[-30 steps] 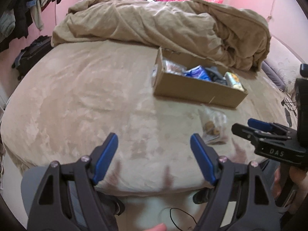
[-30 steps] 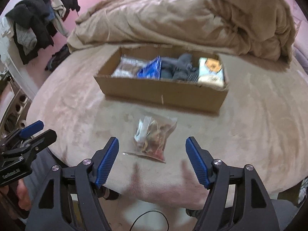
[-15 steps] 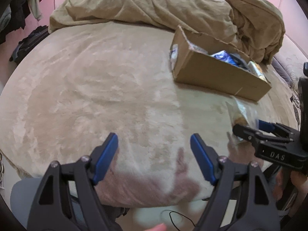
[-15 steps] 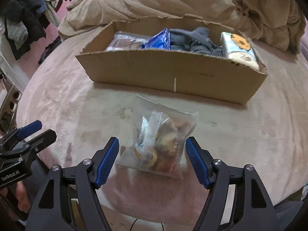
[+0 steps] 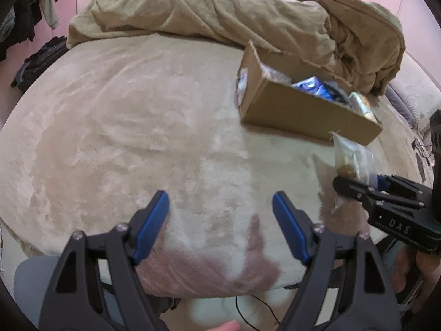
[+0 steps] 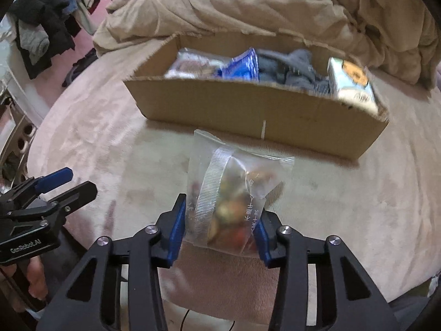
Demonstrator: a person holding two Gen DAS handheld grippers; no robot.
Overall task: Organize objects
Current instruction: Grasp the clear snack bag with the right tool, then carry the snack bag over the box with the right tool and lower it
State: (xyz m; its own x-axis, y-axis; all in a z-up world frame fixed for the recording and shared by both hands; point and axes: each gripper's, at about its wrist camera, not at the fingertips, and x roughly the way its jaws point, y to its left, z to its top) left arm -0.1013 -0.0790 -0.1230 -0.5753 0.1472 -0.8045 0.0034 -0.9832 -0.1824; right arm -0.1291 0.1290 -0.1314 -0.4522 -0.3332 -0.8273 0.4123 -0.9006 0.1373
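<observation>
The right gripper point(image 6: 220, 226) is clamped on one clear plastic bag point(image 6: 234, 193) of small mixed pieces, its blue fingers point(image 6: 176, 229) pressing the bag's lower end from both sides. The bag stands up off the bed point(image 6: 358, 207), its long axis running away from the gripper, and its sealed top edge points toward the cardboard box point(image 6: 261, 113) just beyond it. The box is a single long open carton lying crosswise on the bed, and it holds four things in a row: a clear packet point(image 6: 193, 66), a blue packet point(image 6: 245, 66), a grey bundle of cloth point(image 6: 297, 69) and a pale printed pack point(image 6: 352, 82). A rumpled tan blanket point(image 6: 275, 8) lies behind the box. The left gripper point(image 5: 220, 212) is spread wide with nothing between its fingers, over bare bed point(image 5: 124, 124) well to the left of the bag point(image 5: 350, 157).
</observation>
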